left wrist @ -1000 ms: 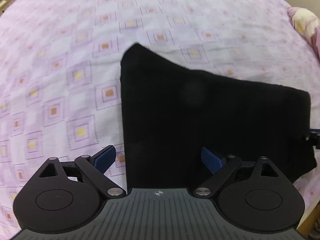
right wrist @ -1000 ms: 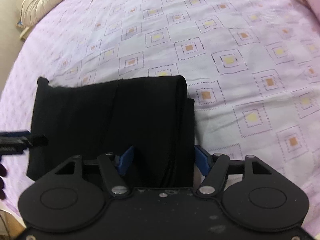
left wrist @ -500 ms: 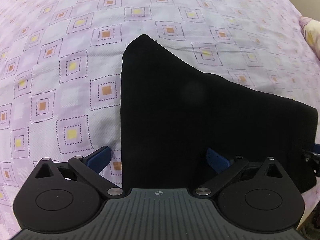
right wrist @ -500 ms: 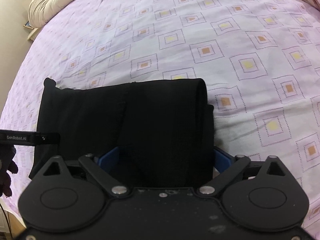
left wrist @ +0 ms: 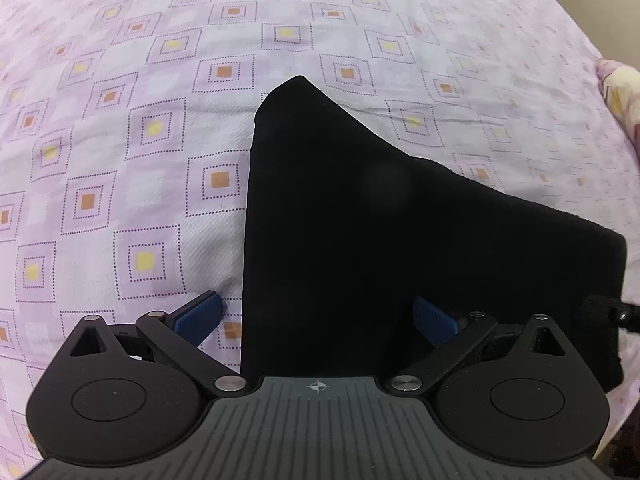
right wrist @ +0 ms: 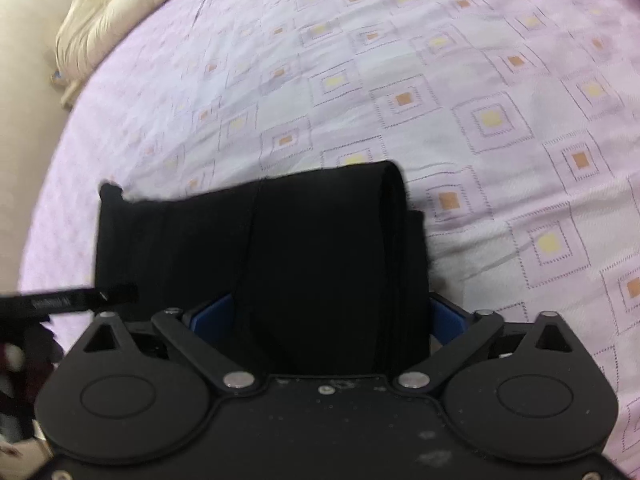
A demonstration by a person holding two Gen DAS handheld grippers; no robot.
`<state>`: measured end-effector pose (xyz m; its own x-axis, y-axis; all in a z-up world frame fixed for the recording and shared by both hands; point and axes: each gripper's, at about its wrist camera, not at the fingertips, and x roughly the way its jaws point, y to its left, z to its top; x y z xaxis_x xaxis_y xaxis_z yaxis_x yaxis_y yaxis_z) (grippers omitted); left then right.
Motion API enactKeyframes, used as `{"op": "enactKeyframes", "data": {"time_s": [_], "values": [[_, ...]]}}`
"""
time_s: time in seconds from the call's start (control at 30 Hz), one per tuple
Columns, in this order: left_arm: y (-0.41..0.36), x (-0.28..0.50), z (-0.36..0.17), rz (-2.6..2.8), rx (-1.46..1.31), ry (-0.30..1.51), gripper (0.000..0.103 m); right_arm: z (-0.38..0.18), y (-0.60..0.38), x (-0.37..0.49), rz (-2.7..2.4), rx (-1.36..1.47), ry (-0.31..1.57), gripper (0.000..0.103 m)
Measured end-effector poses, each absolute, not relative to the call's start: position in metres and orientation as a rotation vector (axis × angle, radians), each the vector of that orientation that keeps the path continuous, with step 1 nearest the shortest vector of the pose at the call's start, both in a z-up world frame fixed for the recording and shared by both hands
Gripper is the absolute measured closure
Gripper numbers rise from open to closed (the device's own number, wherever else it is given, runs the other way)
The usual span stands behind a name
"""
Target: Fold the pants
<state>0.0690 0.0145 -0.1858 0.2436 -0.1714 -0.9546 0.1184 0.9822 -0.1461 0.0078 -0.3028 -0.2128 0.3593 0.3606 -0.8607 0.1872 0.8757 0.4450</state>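
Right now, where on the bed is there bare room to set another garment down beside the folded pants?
Bare bedsheet lies left of the pants and beyond their far edge; more on their right. Crowded: the near edge, where the open left gripper and right gripper straddle the cloth.

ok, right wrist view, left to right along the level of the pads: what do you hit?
Left gripper tip poking in → right gripper's left pad → folded black pants between the pads → right pad → bare purple patterned bedsheet.
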Motion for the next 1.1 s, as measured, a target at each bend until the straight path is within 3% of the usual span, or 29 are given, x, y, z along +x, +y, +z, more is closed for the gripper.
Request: {"op": "enactKeyframes", "data": {"time_s": [0.03,0.1,0.17,0.2,0.23,0.3,0.4,0.73,1.1], "values": [[0.016,0.069,-0.184,-0.207,-0.047,1.310,0.006,-0.213,-0.310,0.008,0.128,0.565,1.215,0.002],[0.018,0.069,-0.179,-0.222,-0.055,1.298,0.029,-0.212,-0.318,0.007,0.142,0.599,1.214,0.010],[0.020,0.069,-0.173,-0.213,-0.073,1.288,0.044,-0.208,-0.318,0.006,0.141,0.568,1.218,0.035],[0.021,0.068,-0.171,-0.201,-0.090,1.282,0.057,-0.205,-0.316,0.005,0.119,0.528,1.224,0.058],[0.023,0.065,-0.169,-0.196,-0.108,1.274,0.061,-0.203,-0.315,0.003,0.111,0.505,1.224,0.065],[0.023,0.060,-0.164,-0.181,-0.103,1.257,0.079,-0.198,-0.318,-0.004,0.114,0.525,1.202,0.073],[0.015,0.051,-0.151,-0.173,-0.063,1.220,0.088,-0.181,-0.312,-0.010,0.120,0.472,1.172,0.076],[0.051,0.031,-0.115,-0.090,-0.045,1.113,0.090,-0.128,-0.245,0.009,0.234,0.285,1.085,0.078],[0.210,0.059,-0.090,0.137,-0.062,1.044,0.090,-0.136,-0.071,0.117,0.473,0.200,1.093,0.078]]}}
